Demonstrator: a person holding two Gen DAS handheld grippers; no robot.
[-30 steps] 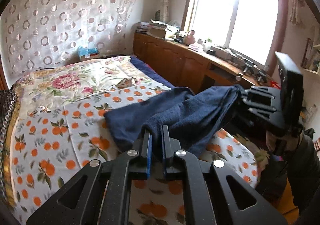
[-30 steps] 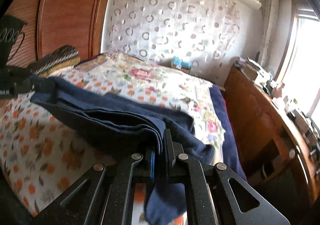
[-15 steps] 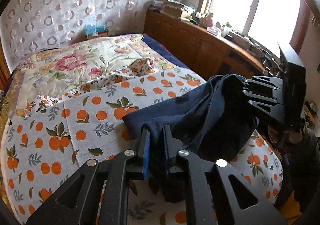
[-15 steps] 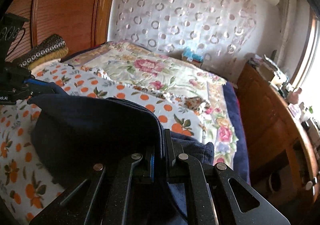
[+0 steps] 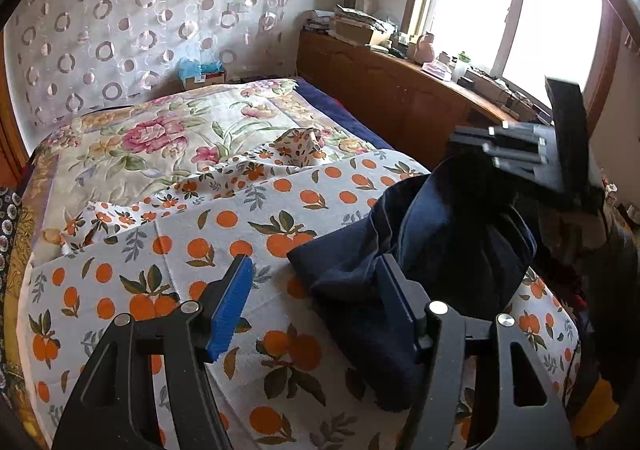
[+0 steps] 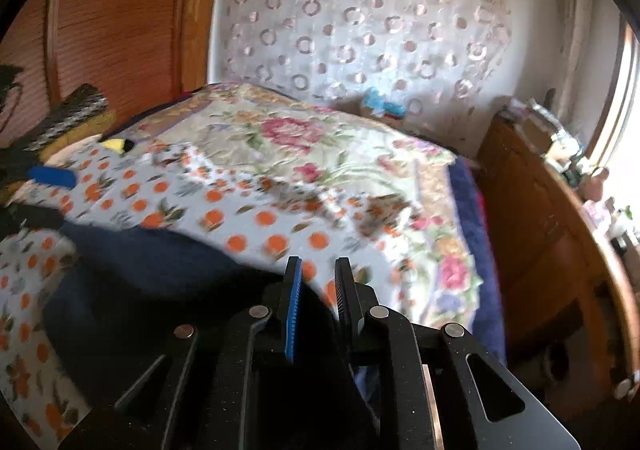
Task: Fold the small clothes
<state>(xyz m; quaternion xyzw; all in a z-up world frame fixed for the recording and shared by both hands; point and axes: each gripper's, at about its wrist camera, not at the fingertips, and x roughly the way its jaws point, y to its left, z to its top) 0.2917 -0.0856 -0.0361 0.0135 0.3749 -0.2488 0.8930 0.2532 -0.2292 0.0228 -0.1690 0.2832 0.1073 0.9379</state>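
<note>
A navy cloth (image 5: 424, 250) lies bunched and doubled over on the orange-print bedspread (image 5: 224, 226). My left gripper (image 5: 314, 264) hovers low at its near left edge, jaws wide and still opening. The blue-padded finger (image 5: 230, 306) stands clear of the cloth, while the other finger (image 5: 396, 302) rests against the fabric without pinching it. My right gripper (image 5: 460, 139) hangs just above the cloth's far right side. In the right wrist view, the right gripper (image 6: 319, 264) has its jaws a little apart and opening, and the navy cloth (image 6: 140, 266) lies below and to the left.
A floral quilt (image 5: 160, 137) covers the far half of the bed, with a small folded print piece (image 5: 298, 145) on it. A wooden cabinet (image 5: 392, 89) with clutter runs under the window on the right. A wooden wardrobe (image 6: 120, 17) stands to the left.
Both grippers were shut on the navy cloth and carried it across the bed. Now both have opened and the cloth has dropped into a folded heap.
</note>
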